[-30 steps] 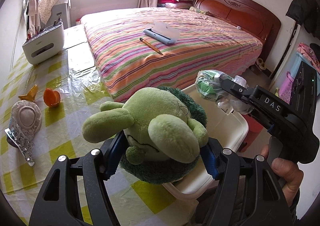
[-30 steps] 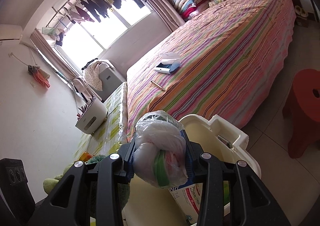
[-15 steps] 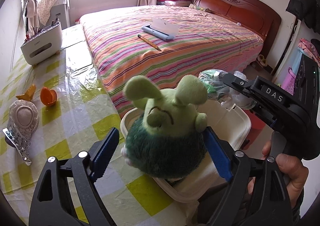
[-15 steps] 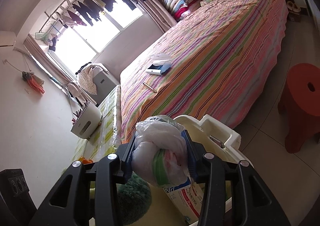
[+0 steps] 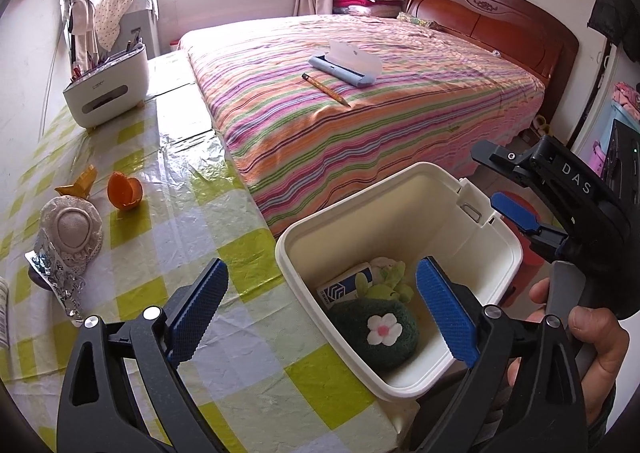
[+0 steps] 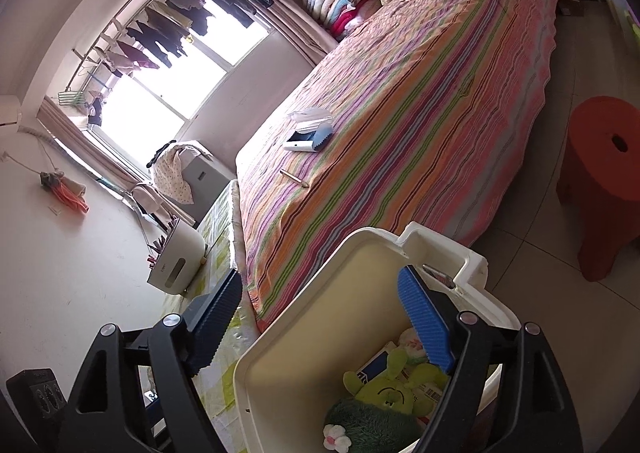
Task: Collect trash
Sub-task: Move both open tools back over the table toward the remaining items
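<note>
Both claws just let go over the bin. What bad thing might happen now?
The white bin stands off the table's edge beside the checkered tablecloth; a bump from the open left claw might tip it. The open right claw hangs above the green plush toy, so closing could grab it back out. The orange cup and foil wrapper could be forgotten.

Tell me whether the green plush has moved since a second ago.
Yes. The plush has dropped from the left claw, level with the bin's rim, to the bin's bottom. Both claws are now open.
</note>
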Demonstrator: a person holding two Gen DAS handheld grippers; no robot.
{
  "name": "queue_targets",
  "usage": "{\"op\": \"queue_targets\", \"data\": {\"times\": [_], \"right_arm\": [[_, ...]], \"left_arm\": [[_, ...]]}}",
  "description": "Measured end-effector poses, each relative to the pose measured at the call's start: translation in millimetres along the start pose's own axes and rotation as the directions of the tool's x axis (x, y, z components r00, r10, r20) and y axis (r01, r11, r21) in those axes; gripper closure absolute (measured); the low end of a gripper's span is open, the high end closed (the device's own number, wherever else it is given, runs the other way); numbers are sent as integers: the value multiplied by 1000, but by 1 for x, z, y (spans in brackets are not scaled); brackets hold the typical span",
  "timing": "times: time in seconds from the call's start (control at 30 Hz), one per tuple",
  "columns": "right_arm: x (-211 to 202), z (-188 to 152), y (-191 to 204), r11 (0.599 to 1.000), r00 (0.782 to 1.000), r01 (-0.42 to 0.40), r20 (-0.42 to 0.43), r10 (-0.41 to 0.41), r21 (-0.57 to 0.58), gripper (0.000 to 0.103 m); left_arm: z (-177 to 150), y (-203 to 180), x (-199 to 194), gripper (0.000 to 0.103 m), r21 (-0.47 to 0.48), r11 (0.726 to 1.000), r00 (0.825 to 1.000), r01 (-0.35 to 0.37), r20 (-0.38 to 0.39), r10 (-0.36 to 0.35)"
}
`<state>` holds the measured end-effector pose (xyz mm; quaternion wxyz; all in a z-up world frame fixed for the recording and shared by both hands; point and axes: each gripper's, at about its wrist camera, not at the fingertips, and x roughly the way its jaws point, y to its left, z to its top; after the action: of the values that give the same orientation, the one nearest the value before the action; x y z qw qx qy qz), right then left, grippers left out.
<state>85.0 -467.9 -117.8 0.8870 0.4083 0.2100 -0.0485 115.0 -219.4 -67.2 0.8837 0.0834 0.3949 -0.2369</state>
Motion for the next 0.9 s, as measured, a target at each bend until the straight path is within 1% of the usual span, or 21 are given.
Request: {"op": "queue_targets", "data": {"times": [0.63, 0.9], "right_arm": [[28, -26, 57, 995, 994, -70, -87, 63, -76, 25], [36, -36, 76, 990, 990, -97, -117, 85, -102, 25]], "left_arm": [[1, 27, -6, 9, -66, 997, 999, -37, -3, 37], [-1, 56, -14, 9, -123, 990, 998, -70, -8, 70]]}}
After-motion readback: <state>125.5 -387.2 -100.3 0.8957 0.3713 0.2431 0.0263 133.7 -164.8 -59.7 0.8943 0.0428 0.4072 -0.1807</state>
